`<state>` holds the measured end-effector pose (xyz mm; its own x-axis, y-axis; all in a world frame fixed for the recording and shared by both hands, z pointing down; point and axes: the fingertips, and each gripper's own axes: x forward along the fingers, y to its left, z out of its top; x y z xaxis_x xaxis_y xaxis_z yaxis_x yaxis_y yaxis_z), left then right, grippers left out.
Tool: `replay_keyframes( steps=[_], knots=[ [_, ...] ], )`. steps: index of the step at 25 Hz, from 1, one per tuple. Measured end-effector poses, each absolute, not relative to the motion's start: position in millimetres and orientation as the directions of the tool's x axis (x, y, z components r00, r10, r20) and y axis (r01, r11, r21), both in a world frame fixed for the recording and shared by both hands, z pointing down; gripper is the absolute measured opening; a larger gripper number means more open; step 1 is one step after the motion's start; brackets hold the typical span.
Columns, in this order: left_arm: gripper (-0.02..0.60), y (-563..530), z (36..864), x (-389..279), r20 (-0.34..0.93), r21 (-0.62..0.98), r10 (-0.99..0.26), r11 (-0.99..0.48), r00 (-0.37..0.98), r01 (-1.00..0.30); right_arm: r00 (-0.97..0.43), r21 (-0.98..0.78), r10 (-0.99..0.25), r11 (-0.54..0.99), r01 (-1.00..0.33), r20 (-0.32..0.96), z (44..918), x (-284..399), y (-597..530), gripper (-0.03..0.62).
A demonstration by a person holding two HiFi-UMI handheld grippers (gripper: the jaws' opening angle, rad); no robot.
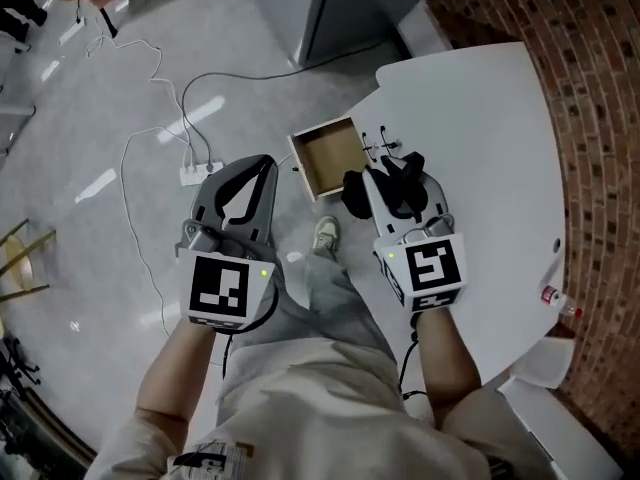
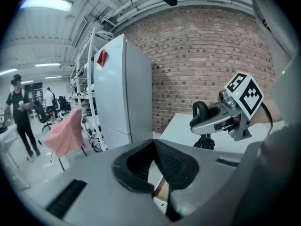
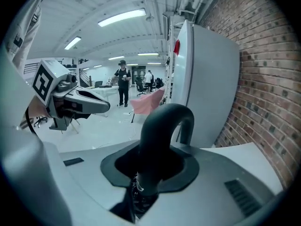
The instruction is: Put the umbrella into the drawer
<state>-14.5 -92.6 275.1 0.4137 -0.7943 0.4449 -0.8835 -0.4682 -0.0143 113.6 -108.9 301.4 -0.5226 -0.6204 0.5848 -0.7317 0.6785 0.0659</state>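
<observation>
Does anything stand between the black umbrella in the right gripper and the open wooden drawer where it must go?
Nothing visible does. The black folded umbrella is held right beside the open wooden drawer in the head view, and the drawer's brown inside looks bare.

White table (image 1: 500, 118); floor (image 1: 100, 98) w/ power strip (image 1: 200, 173).

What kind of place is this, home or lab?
Probably a lab or industrial workshop, not a home: a bare brick wall, long strip lights under exposed ceiling pipework, tall shelving racks, and a power strip lying on the grey floor.
</observation>
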Motion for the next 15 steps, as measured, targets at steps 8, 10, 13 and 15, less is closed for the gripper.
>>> replay_keyframes(
  steps=[8,10,13,15],
  knots=[
    [0.009,-104,381,-22,0.528,0.043,-0.767,-0.404,0.364,-0.914,-0.537,0.037,-0.565,0.71,-0.703,0.627,397,104,-139,0.089],
    [0.009,-107,407,-22,0.543,0.038,-0.757,-0.41,0.364,-0.911,-0.527,0.035,-0.557,0.708,-0.705,0.642,428,104,-143,0.089],
    [0.009,-109,448,-18,0.566,0.06,-0.738,-0.408,0.367,-0.911,-0.499,0.029,-0.555,0.687,-0.726,0.665,477,108,-148,0.089],
    [0.009,-111,474,-15,0.576,0.077,-0.726,-0.408,0.375,-0.91,-0.476,0.016,-0.561,0.659,-0.752,0.677,510,113,-154,0.089]
  ],
)
